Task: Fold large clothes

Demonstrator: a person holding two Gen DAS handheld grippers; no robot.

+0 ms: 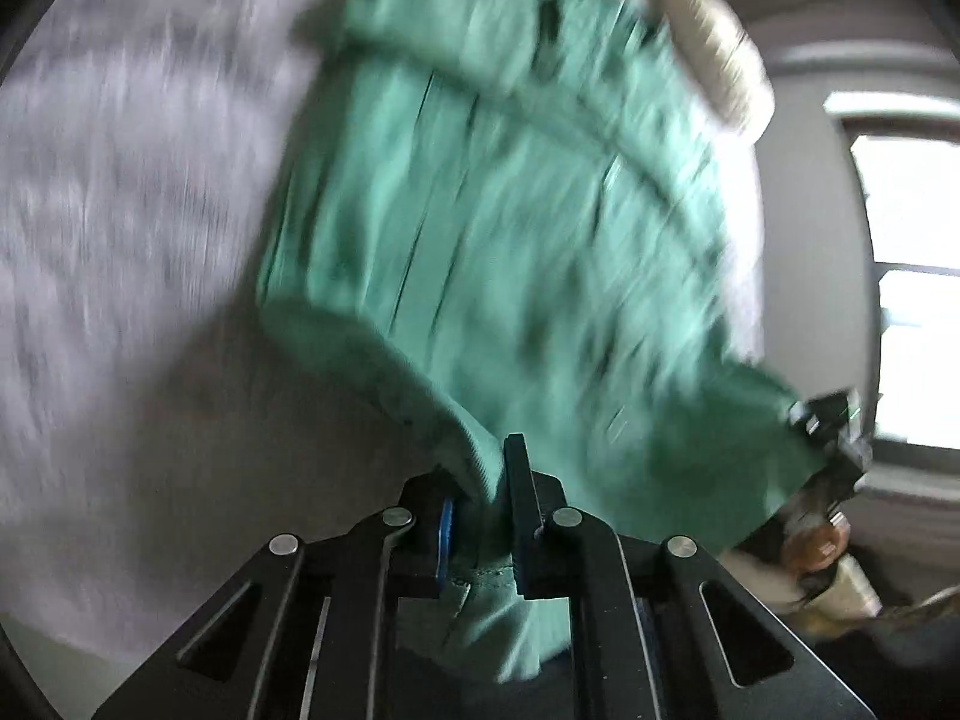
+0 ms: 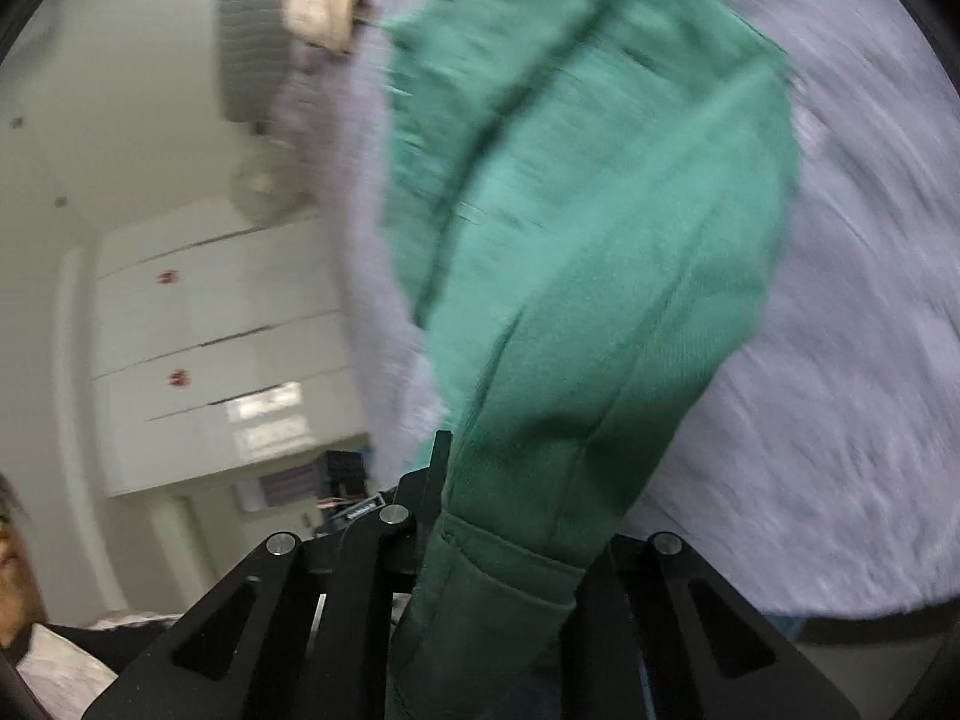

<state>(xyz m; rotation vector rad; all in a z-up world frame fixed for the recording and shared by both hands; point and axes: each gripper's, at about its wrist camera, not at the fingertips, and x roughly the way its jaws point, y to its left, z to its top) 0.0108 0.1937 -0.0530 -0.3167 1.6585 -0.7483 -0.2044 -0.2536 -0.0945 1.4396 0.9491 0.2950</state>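
Note:
A large green garment (image 1: 510,228) lies stretched over a pale lilac bed cover (image 1: 132,210), lifted at its near edge. My left gripper (image 1: 486,480) is shut on a thick hemmed corner of it, and cloth bunches between the blue pads (image 1: 445,531). In the left wrist view the right gripper (image 1: 831,429) grips the other near corner at the right. In the right wrist view the green garment (image 2: 600,228) drapes over my right gripper (image 2: 498,480), which is shut on a folded cuff-like edge. Its right finger is hidden by the cloth.
A beige knitted cushion (image 1: 714,42) lies at the far end of the bed. A bright window (image 1: 912,276) is to the right. White cupboards (image 2: 222,348) stand beside the bed cover (image 2: 840,360), and a person (image 2: 36,630) is at the lower left.

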